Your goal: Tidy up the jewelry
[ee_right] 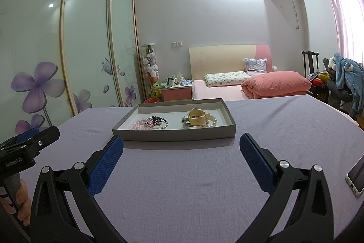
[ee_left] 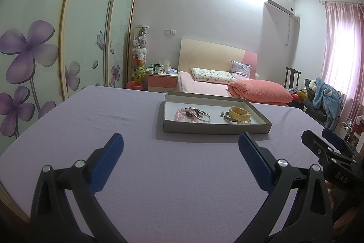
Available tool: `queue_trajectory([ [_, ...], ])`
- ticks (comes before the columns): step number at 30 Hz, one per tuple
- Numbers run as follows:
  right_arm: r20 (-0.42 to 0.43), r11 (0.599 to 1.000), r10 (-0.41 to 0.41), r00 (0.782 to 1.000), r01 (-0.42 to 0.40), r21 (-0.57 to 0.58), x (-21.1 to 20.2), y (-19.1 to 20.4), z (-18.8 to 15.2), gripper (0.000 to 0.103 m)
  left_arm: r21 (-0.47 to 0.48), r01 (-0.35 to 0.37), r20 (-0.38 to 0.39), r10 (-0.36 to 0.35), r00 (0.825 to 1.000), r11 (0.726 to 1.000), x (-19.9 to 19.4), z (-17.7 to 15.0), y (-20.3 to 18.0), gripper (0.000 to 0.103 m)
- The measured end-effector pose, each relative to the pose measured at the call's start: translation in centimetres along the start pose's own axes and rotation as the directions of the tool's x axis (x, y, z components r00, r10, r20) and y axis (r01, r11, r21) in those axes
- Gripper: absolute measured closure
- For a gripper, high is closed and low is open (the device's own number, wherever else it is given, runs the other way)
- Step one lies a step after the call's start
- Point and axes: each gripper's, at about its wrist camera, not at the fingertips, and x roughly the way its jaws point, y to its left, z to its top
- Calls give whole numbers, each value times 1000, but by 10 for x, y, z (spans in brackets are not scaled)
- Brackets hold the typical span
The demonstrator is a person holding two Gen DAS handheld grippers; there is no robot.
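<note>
A bedroom, with a table under a lilac cloth [ee_right: 182,174] in the foreground and a pink bed [ee_right: 227,92] against the far wall. The right gripper [ee_right: 181,140] hovers over the cloth with its blue-padded fingers [ee_right: 107,165] spread wide apart, holding nothing. The left gripper [ee_left: 180,140] is the same — fingers spread wide, empty, just above the cloth. Each gripper shows at the edge of the other's view, side by side.

Straight ahead, at twelve o'clock from the right gripper and nearer one o'clock from the left, sits a shallow grey tray [ee_right: 173,134] on the cloth, apart from both grippers. Inside it, on the left, lie pink beads [ee_right: 140,124] tangled with silver bangles [ee_right: 159,123]; on the right, a cream watch [ee_right: 199,118] rests beside a string of pearls [ee_right: 211,123]. A phone [ee_right: 356,177] lies at three o'clock from the right gripper — only partly in view.
</note>
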Motion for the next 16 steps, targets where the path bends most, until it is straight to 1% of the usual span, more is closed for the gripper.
queue_trajectory([
  [16, 1, 1000, 1, 1000, -1, 2, 0, 1, 1, 2, 1, 7, 5, -7, 1000, 1000, -1, 4, 5, 4],
])
